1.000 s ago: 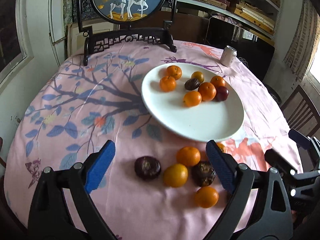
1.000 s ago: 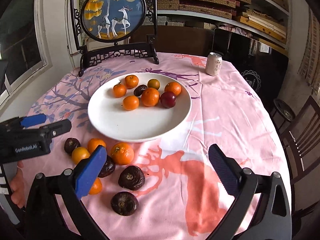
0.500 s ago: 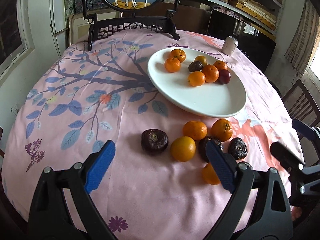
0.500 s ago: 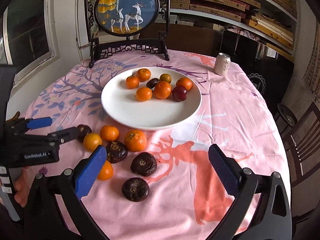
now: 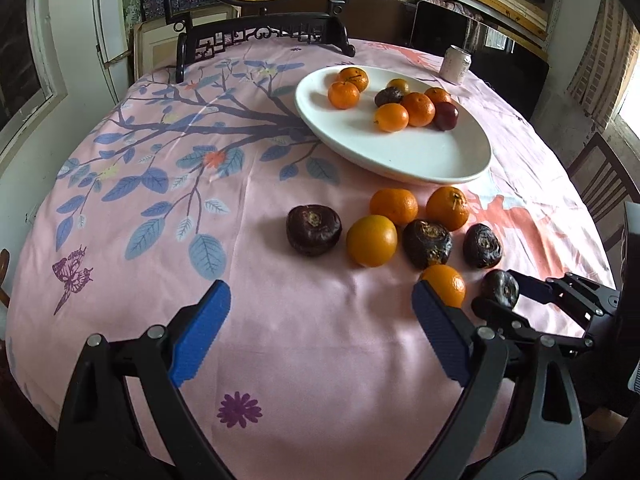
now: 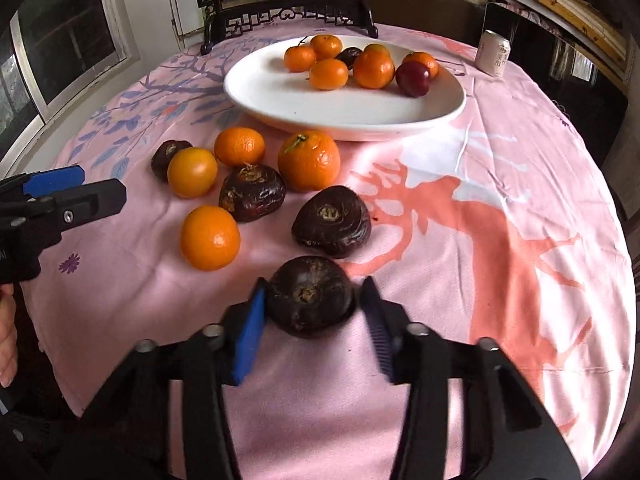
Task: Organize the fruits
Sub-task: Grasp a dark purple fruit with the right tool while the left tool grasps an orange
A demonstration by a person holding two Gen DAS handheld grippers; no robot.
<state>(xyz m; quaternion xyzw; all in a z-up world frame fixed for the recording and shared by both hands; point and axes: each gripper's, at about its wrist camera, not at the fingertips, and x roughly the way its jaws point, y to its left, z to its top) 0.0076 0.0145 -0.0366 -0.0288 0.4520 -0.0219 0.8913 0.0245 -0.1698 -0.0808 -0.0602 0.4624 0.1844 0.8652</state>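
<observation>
A white plate (image 6: 280,100) holds several oranges and dark fruits (image 6: 373,69). In front of it, loose oranges (image 6: 309,160) and dark brown fruits (image 6: 331,221) lie on the pink cloth. My right gripper (image 6: 312,304) has closed around the nearest dark fruit (image 6: 309,295), which rests on the cloth; both pads touch its sides. The same fruit shows in the left wrist view (image 5: 500,288) between the right gripper's fingers. My left gripper (image 5: 320,328) is open and empty, hovering above bare cloth short of the fruit cluster (image 5: 372,240).
A white drink can (image 6: 494,53) stands behind the plate on the right. A dark wooden stand with a round deer picture (image 5: 264,32) stands at the table's far edge. A chair (image 5: 600,184) is at the right. The table edge is close below both grippers.
My right gripper moved forward and down and closed from wide open onto the nearest dark fruit. My left gripper lowered and drew back a little, staying open.
</observation>
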